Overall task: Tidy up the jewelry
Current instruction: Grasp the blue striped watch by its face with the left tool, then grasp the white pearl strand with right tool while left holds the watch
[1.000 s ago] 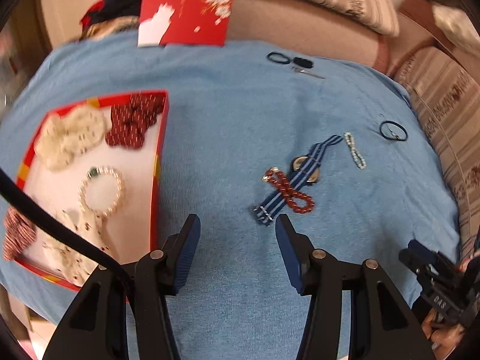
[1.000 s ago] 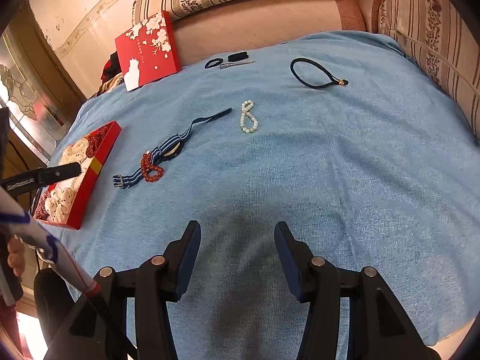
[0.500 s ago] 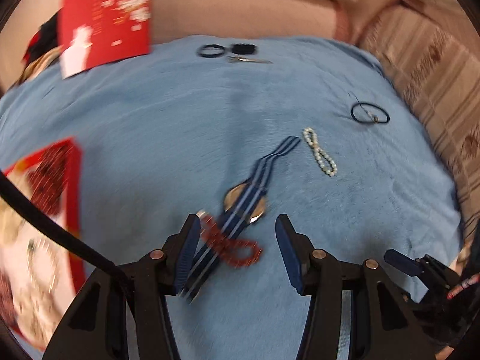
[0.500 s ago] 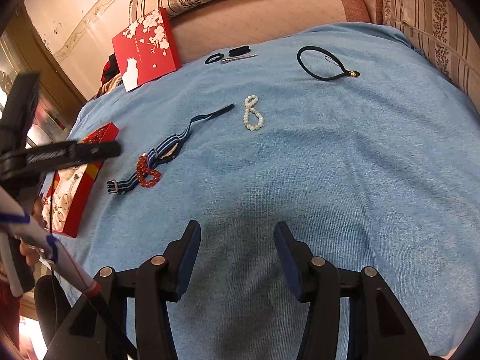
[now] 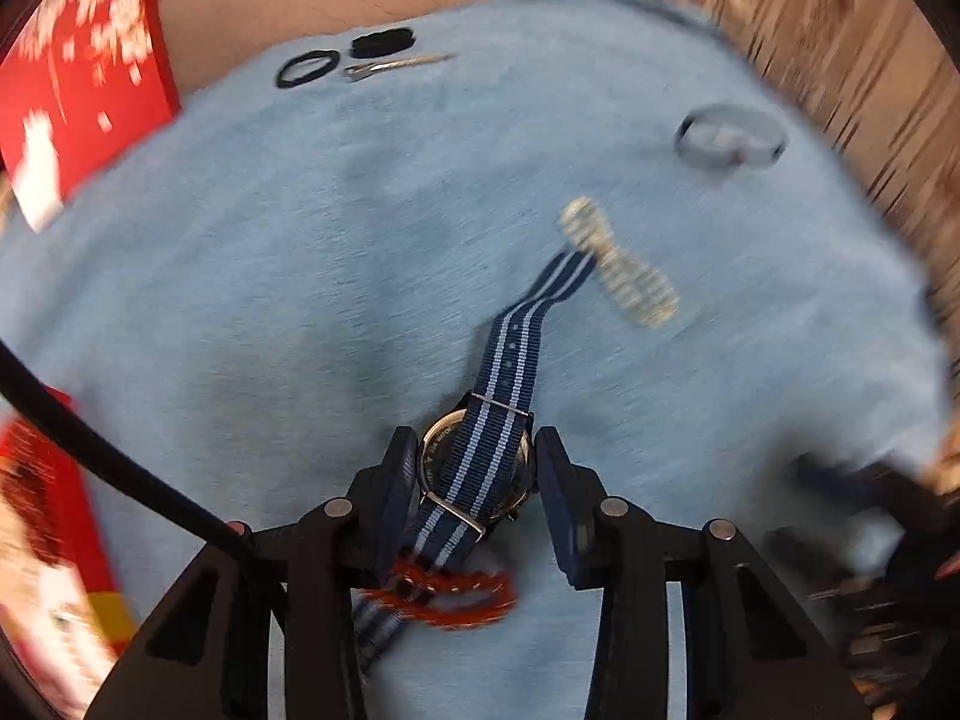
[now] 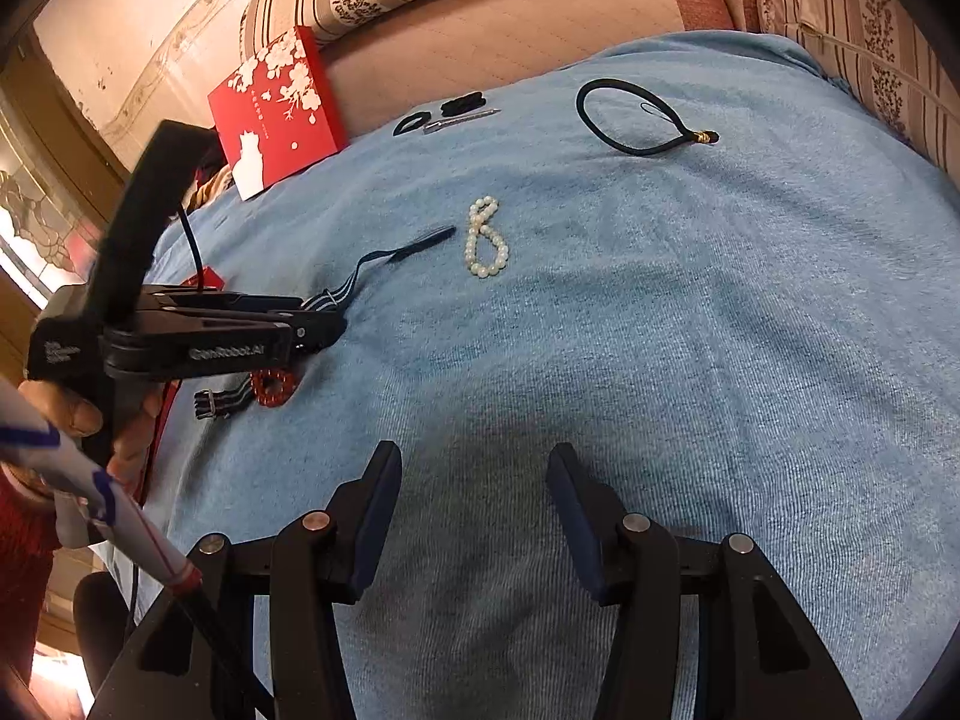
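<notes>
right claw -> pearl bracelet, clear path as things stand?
Probably yes. The right claw hangs open over bare blue blanket, and the pearl bracelet lies ahead with nothing between. The left claw is busy off to the side at the striped watch, clear of that path.

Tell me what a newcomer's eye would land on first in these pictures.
First, the left gripper pointing down over the blue striped watch, its jaws just closing in around the case, with a red bead bracelet lying across the strap just below. Next, the white pearl bracelet on the blue blanket, beyond the strap's tip. The right gripper hangs open over bare blanket.
</notes>
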`<state>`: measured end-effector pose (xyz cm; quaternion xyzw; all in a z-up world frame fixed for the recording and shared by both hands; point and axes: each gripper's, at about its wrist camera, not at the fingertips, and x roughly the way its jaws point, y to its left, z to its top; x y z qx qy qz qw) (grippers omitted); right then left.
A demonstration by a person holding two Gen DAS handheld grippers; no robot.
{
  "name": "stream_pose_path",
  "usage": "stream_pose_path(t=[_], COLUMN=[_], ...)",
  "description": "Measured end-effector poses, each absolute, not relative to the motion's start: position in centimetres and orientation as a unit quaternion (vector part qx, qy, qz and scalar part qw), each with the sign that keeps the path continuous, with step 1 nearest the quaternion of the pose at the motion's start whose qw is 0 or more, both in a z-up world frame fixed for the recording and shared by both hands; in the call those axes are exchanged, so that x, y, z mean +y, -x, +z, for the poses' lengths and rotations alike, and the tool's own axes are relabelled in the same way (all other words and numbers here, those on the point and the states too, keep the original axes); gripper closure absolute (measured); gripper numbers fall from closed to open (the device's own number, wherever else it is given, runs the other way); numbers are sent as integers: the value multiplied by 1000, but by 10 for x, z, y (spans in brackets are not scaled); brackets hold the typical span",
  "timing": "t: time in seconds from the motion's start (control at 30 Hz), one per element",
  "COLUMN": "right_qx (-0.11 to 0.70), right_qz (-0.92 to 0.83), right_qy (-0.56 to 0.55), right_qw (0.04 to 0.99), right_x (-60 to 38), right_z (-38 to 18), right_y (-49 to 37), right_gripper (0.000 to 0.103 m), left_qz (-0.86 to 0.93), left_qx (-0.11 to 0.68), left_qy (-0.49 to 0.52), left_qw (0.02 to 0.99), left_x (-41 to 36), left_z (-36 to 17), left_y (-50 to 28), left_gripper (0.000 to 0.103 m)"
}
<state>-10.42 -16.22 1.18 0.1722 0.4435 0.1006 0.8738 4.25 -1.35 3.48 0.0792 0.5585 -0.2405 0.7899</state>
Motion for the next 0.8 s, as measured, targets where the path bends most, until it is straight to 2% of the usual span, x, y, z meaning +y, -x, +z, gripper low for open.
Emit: stream_pose_path(t=[0.1,0.17,0.47,0.7,0.8], right_qx=[440,439,436,431,434], right_qz=[103,104,99,77,74], right_qy=[-173,-172,-162,-162,-167], right_qw=[875,876,880,884,882], right_x=[-162,-162,-161,-168,-165], right_z=[11,11,15,23,24], right_y=[105,106,106,47,15], right_gripper=[48,48,48,48,48], left_qz=[-297,-298,-204,-205,-206], left_qx=[552,551,566,565,564], left_qy=[57,111,141,135,126], left_qw=[777,771,787,788,790], left_x=[1,12,78,77,69], left_z=[50,49,19,16,17], left_y=[-52,-63,-88,-97,-99], left_gripper=[64,64,64,64,56])
